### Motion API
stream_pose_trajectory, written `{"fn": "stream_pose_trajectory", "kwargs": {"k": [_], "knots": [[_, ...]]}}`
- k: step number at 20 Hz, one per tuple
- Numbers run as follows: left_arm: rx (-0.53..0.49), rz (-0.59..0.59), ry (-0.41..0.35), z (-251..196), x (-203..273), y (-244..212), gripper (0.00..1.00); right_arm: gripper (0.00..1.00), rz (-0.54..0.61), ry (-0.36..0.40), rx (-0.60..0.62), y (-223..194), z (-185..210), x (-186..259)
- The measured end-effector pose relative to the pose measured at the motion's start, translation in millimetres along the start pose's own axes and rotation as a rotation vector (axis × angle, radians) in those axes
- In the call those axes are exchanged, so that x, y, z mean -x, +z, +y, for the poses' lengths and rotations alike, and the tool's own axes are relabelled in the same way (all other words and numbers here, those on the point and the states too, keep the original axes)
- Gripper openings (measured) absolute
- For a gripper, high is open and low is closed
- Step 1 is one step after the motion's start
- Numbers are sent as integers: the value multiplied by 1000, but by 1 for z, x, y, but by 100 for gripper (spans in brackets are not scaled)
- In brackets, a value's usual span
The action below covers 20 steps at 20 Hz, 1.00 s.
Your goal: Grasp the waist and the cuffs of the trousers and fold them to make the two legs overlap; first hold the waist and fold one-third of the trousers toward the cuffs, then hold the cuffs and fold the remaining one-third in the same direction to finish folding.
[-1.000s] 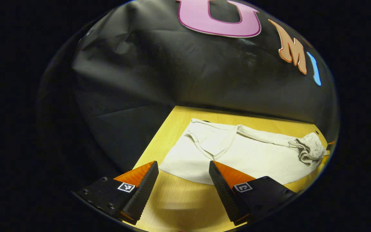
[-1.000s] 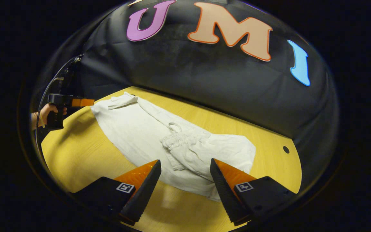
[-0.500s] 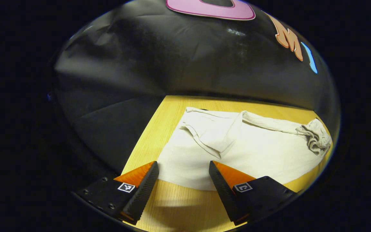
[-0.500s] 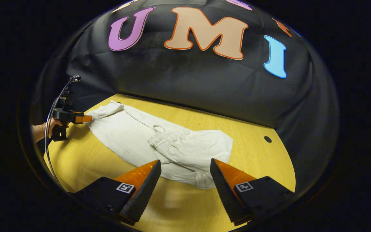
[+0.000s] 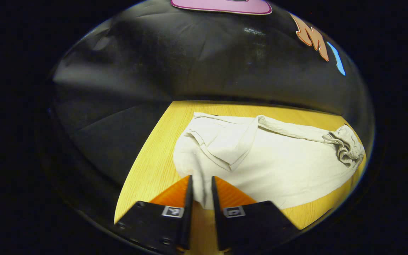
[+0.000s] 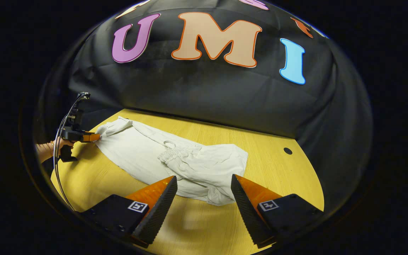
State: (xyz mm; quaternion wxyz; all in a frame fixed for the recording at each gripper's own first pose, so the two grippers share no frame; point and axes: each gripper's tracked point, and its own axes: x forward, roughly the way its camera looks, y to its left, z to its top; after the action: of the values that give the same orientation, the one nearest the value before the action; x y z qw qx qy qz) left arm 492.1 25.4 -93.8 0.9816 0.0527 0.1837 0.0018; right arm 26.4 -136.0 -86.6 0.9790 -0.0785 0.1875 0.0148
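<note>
Pale cream trousers [image 5: 278, 166] lie lengthwise on the wooden table [image 5: 154, 166]. In the left gripper view my left gripper [image 5: 201, 184] is shut on the near cuff edge, and cloth shows between its fingers. The bunched waist [image 5: 345, 145] lies at the far right end. In the right gripper view the trousers [image 6: 136, 152] stretch from the gathered waistband [image 6: 182, 157] toward the far left. There the left gripper [image 6: 90, 136], held by a hand [image 6: 46, 150], pinches the cuff. My right gripper [image 6: 204, 187] stands open just short of the waist end, touching nothing.
The black cloth wall rises right behind the table's far edge. A small round hole [image 6: 288, 151] sits in the tabletop [image 6: 267, 170] to the right of the waist. Bare wood lies in front of the trousers near the right gripper.
My left gripper moved forward onto the cuff edge and shut on it; it was open before. The right gripper drew slightly back from the waist and stays open.
</note>
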Motion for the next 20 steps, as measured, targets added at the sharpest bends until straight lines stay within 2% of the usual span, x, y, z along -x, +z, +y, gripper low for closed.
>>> {"fn": "stream_pose_trajectory", "kwargs": {"k": [1,3,7,11,15,20], "knots": [[10,-10,12,1,-1,0,6,99,-2,-2,5,0,0,0],[48,-19,26,0,0,1,0,97,-4,-6,14,1,-2,2],[112,-39,8,-9,9,9,0,98,-10,-14,13,0,-15,11],[228,-97,-65,-41,29,33,0,98,-13,-15,12,-2,-23,11],[282,-174,-173,-99,58,73,0,99,-25,-11,17,-3,-30,14],[252,-238,-313,-194,92,118,0,98,-37,-8,-12,-5,-52,19]]}}
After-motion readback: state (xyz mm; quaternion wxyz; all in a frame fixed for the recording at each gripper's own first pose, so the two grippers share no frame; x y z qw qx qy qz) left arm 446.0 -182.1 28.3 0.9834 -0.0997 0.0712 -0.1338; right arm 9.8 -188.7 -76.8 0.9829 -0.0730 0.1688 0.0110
